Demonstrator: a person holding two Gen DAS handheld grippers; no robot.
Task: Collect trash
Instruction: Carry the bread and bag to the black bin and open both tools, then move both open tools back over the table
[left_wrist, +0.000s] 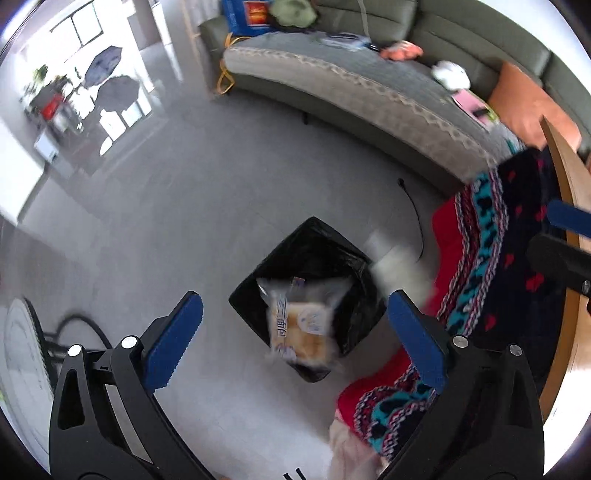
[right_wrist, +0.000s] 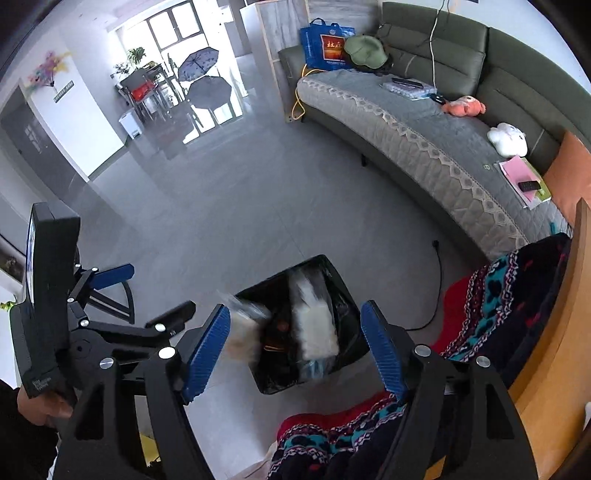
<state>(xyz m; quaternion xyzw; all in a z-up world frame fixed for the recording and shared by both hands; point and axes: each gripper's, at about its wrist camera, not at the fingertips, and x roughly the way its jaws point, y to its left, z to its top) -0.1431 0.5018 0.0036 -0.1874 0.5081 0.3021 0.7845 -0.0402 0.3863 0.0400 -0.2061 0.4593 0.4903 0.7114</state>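
A black bin lined with a black bag stands on the grey floor, also in the right wrist view. A blurred bread packet hangs in the air over the bin mouth, free of both fingers of my open left gripper. My right gripper is open above the bin. A blurred white wrapper lies at the bin mouth between its fingers, touching neither. A second blurred packet is at the bin's left rim. The left gripper shows at left in the right wrist view.
A long grey-green sofa with toys, books and a remote runs along the back. A patterned red and navy blanket hangs off a wooden table edge at right. A black cable lies on the floor. Umbrellas stand far off.
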